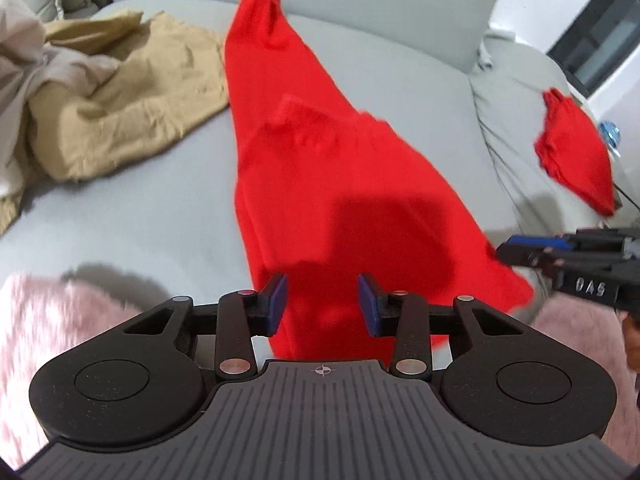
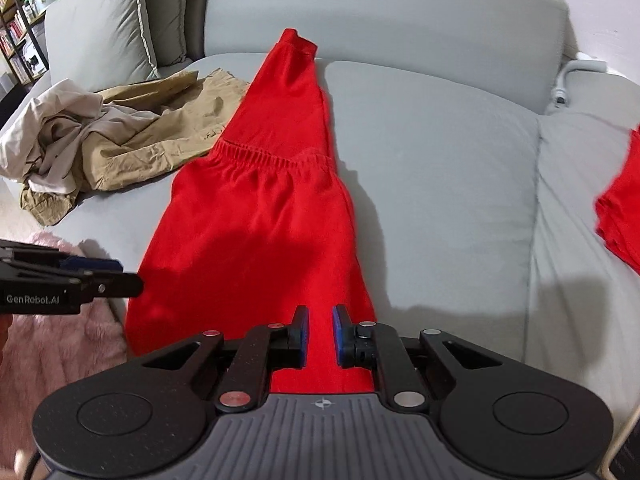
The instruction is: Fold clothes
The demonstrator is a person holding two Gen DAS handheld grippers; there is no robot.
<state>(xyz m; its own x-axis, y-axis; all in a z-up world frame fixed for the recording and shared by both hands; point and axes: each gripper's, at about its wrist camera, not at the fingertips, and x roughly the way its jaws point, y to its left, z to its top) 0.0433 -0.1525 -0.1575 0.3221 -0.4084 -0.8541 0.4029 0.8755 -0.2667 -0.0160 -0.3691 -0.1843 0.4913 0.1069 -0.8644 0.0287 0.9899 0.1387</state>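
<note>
The long red pants (image 2: 256,216) lie flat on the grey sofa seat (image 2: 440,168), folded partly, with the left tongs (image 1: 322,300) wide open and the right tongs (image 2: 321,330) narrowly open above them, while tan crumpled clothes (image 2: 160,136) wait unfolded.

The red trousers (image 2: 256,216) lie lengthwise on the grey sofa seat, folded so the legs lie together and taper to a narrow hem end against the backrest. The gathered elastic waistband runs across the middle of the cloth, and the wide near end hangs over the seat's front edge. A crumpled tan garment (image 2: 160,136) lies just beside them, touching their edge, with a pale beige one (image 2: 52,128) bunched on it. A second red piece (image 1: 576,152), folded small, lies well apart.
</note>
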